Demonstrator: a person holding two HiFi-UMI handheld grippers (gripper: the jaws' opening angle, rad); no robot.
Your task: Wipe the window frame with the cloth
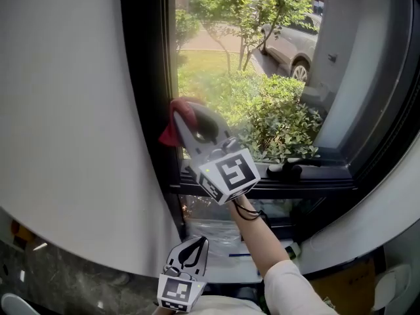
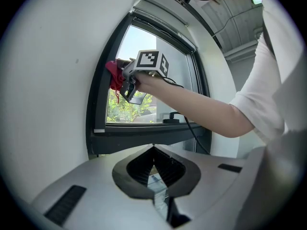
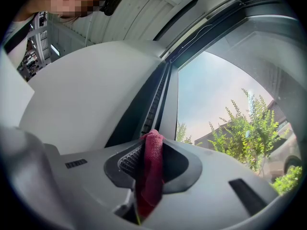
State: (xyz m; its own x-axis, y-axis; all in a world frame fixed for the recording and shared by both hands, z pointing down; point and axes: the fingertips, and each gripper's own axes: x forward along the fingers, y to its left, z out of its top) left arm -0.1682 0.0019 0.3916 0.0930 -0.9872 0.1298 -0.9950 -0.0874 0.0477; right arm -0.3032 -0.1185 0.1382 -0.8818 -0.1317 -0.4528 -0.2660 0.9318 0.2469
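Head view: right gripper [image 1: 186, 113] is raised to the window, with the forearm [image 1: 262, 238] reaching up from 6 o'clock.
- Right gripper view: the 2 jaws are clamped on the red cloth [image 3: 149, 169]. The cloth fills the gap between the ribbed pads and pokes out past the tips.
- Cloth position, head view: bunched at the 9 o'clock side of the gripper tips. It sits at the inner edge of the left upright of the black window frame [image 1: 147, 77], where frame meets glass. From this gripper's own view the upright runs off toward 12 o'clock.

Left gripper [image 1: 191, 249] is low, at 6 o'clock of the head view and well apart from the frame.
- Left gripper view: jaws together, nothing between them, pointed up at the window.

Through the glass, a shrub [image 1: 275, 117] is at 3 o'clock of the right gripper and a car [image 1: 292, 41] at 1 o'clock. White wall [image 1: 65, 110] lies at 9 o'clock of the frame.
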